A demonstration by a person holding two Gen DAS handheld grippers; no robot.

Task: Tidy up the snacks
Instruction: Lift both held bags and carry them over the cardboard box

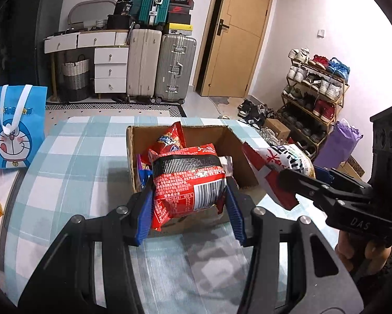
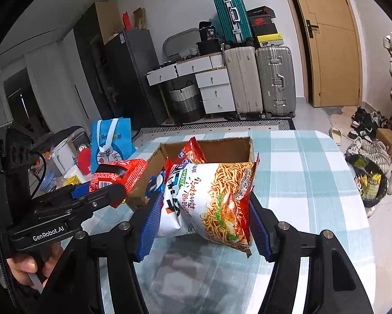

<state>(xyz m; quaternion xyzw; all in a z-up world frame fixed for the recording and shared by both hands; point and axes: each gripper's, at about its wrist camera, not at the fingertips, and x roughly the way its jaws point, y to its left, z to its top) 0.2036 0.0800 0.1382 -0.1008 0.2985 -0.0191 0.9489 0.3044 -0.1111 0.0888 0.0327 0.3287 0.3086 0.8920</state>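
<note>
My left gripper (image 1: 189, 196) is shut on a red noodle packet (image 1: 188, 180) with a barcode, held over the near edge of an open cardboard box (image 1: 235, 141). The box holds a red snack bag (image 1: 173, 137) and a blue-and-white packet (image 2: 155, 181). My right gripper (image 2: 203, 214) is shut on a white-and-red crispy noodle snack bag (image 2: 217, 198), held just before the box (image 2: 222, 147). The right gripper also shows at the right of the left wrist view (image 1: 295, 180), and the left gripper at the left of the right wrist view (image 2: 101, 191).
The box stands on a table with a blue-white checked cloth (image 1: 73, 157). A blue cartoon gift bag (image 1: 16, 128) stands at the table's left. Suitcases (image 1: 159, 65), white drawers (image 1: 111, 70) and a shoe rack (image 1: 316, 91) line the room. A bin (image 2: 367, 183) sits right of the table.
</note>
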